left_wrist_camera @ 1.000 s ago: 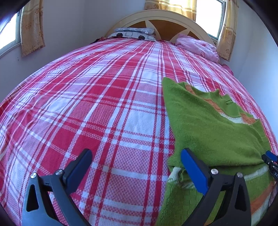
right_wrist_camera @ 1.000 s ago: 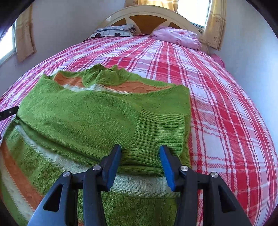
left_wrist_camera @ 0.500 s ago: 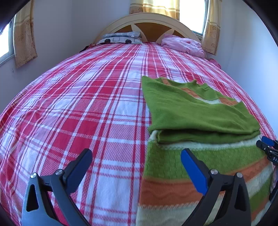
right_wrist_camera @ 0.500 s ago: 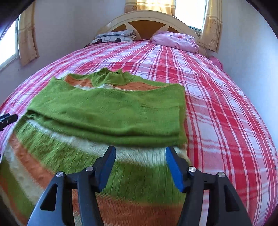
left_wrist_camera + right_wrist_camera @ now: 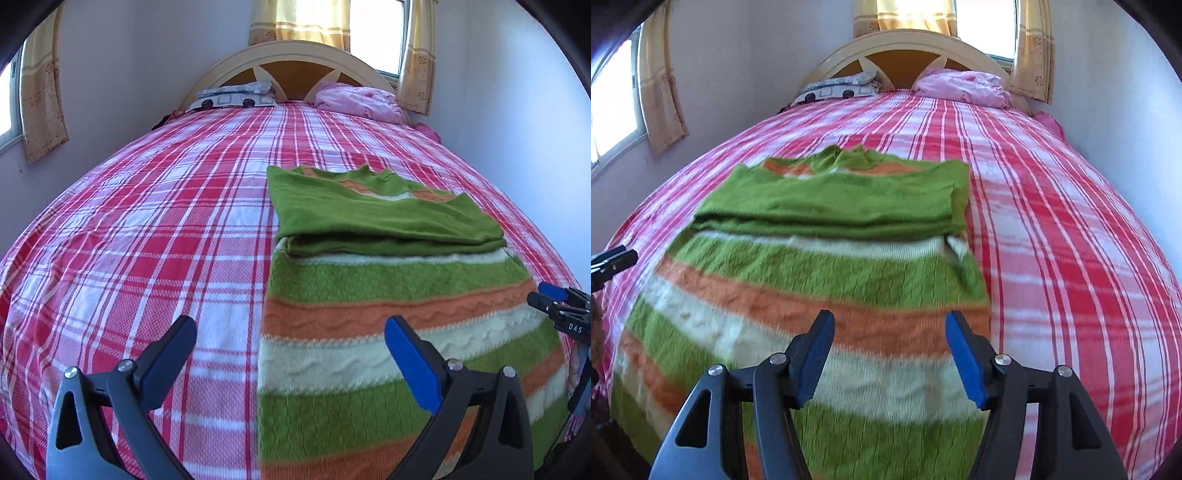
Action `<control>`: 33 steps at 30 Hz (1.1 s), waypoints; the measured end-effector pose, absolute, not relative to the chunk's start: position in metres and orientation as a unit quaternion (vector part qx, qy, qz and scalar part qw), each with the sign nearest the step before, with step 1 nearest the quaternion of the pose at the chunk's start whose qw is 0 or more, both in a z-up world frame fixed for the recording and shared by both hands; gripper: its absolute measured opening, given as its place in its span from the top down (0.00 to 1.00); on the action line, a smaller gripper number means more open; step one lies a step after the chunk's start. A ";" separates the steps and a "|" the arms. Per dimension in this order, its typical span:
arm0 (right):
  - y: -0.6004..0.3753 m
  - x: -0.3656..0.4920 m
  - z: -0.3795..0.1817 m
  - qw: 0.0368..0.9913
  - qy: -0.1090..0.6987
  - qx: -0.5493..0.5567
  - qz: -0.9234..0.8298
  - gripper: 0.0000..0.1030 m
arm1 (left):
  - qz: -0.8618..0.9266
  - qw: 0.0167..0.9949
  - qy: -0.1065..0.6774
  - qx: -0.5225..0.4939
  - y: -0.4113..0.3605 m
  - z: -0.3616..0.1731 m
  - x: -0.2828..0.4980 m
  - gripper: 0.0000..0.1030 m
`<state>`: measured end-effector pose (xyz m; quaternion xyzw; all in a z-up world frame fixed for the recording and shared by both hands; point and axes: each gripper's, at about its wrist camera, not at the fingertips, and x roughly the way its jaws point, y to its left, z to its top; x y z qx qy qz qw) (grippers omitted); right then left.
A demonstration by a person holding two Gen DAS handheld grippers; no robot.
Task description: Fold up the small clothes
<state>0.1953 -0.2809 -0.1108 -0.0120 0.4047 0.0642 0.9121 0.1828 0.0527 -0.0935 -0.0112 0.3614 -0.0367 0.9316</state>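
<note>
A green knitted sweater [image 5: 388, 295] with orange and cream stripes lies flat on the red plaid bedspread [image 5: 166, 229], neck towards the headboard. Both green sleeves [image 5: 369, 218] are folded across its chest. My left gripper [image 5: 288, 332] hovers wide open over the sweater's left edge, one finger above the bedspread and one above the knit. My right gripper [image 5: 890, 325] is above the lower right part of the sweater [image 5: 812, 280]; its jaws are opening and nothing is between them. Each gripper shows at the edge of the other's view: the right gripper [image 5: 554, 299], the left gripper [image 5: 613, 258].
A patterned pillow [image 5: 232, 98] and a pink pillow [image 5: 358, 101] lie by the cream headboard [image 5: 295, 55]. Walls stand close on both sides of the bed, with curtained windows. Bare bedspread stretches left of the sweater and beyond its collar.
Both grippers have drawn back from the folded sleeves towards the sweater's lower part. The right gripper let go of the sleeve cuff and its jaws widened. More of the striped body shows.
</note>
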 end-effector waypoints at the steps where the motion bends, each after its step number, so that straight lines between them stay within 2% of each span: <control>1: -0.281 0.191 -0.112 0.911 0.406 -0.010 0.066 0.39 | -0.036 0.931 0.362 -0.006 0.051 -0.093 0.178 0.00; 14: -0.257 0.124 -0.112 0.897 0.430 -0.035 0.097 0.38 | -0.030 0.917 0.391 0.073 0.060 -0.105 0.083 0.00; 22: -0.248 0.090 -0.114 0.892 0.437 -0.051 0.098 0.37 | -0.062 0.896 0.441 0.010 0.065 -0.125 0.054 0.00; 25: -0.250 0.078 -0.115 0.891 0.441 -0.048 0.092 0.37 | -0.070 0.891 0.447 0.017 0.057 -0.131 0.049 0.01; 27: -0.253 0.068 -0.116 0.892 0.442 -0.045 0.082 0.37 | -0.081 0.887 0.455 0.012 0.054 -0.134 0.049 0.06; 29: -0.256 0.056 -0.118 0.891 0.447 -0.040 0.076 0.37 | -0.098 0.877 0.470 -0.007 0.057 -0.139 0.050 0.21; 31: -0.258 0.043 -0.122 0.888 0.452 -0.039 0.071 0.37 | -0.108 0.868 0.483 -0.031 0.061 -0.143 0.052 0.28; 33: -0.258 0.030 -0.122 0.888 0.451 -0.043 0.072 0.37 | -0.114 0.859 0.497 -0.051 0.064 -0.148 0.053 0.31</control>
